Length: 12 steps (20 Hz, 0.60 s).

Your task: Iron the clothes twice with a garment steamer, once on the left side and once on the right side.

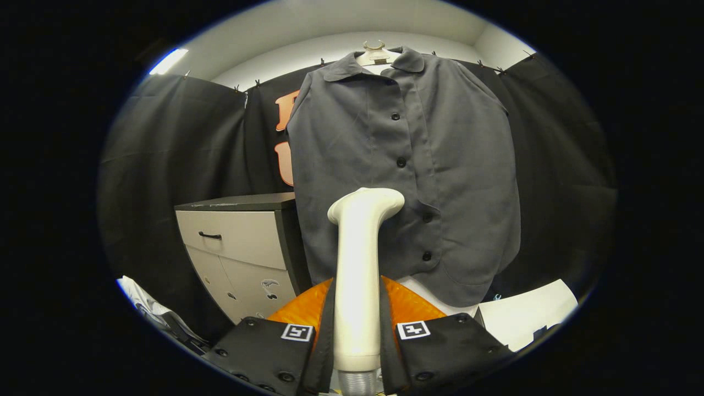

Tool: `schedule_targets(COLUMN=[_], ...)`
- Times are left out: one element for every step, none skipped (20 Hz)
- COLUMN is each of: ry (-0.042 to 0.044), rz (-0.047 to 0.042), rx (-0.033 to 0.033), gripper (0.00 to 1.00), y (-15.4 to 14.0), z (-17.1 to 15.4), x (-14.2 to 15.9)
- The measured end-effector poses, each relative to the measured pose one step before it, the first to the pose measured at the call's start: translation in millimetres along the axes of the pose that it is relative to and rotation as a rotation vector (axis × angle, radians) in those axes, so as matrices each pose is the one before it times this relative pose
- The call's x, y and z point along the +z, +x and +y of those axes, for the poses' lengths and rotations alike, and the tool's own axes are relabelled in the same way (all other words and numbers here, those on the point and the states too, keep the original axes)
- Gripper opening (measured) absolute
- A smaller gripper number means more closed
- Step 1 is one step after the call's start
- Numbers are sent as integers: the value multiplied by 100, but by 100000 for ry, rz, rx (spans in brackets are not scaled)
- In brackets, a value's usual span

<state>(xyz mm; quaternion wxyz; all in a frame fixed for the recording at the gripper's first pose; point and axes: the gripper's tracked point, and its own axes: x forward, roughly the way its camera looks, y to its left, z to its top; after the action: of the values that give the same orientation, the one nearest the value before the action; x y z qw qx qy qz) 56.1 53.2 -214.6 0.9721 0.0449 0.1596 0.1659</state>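
The gripper [356, 324] is clamping both fingers on the cream garment steamer [360, 264], whose head is nearing the hanging grey shirt [407, 165]; a drawer cabinet [242, 247] is standing beside the shirt.

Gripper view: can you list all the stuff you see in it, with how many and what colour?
shirt: one, grey, on a hanger, beyond the fingers
hanger: one, pale, at the shirt's collar
steamer: one, cream, upright between the fingers, head at the shirt's lower front
cabinet: one, beige with a dark top, beside the shirt
gripper: one, its fingers shut on the steamer's handle
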Motion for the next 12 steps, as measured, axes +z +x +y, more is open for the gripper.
schedule_targets(ry=[237,13,-239,-240,-80,-38,198,211,20,215,317,385], rz=[27,-236,-393,-232,-61,-263,-757,-1234,-1403,-1740,-1661,-1649], rx=[56,59,46,163,239,272,318,461,489,407,459,394], gripper=[42,42,42,42,42,42,42,42,42,42,42,42], y=[-122,-183,-113,-171,-120,-280,-241,-309,-314,-334,-335,-252], z=[26,84,43,70,61,131,166,138,186,112,25,14], x=[-10,132,184,143,249,350,474,757,860,1065,1113,1187])
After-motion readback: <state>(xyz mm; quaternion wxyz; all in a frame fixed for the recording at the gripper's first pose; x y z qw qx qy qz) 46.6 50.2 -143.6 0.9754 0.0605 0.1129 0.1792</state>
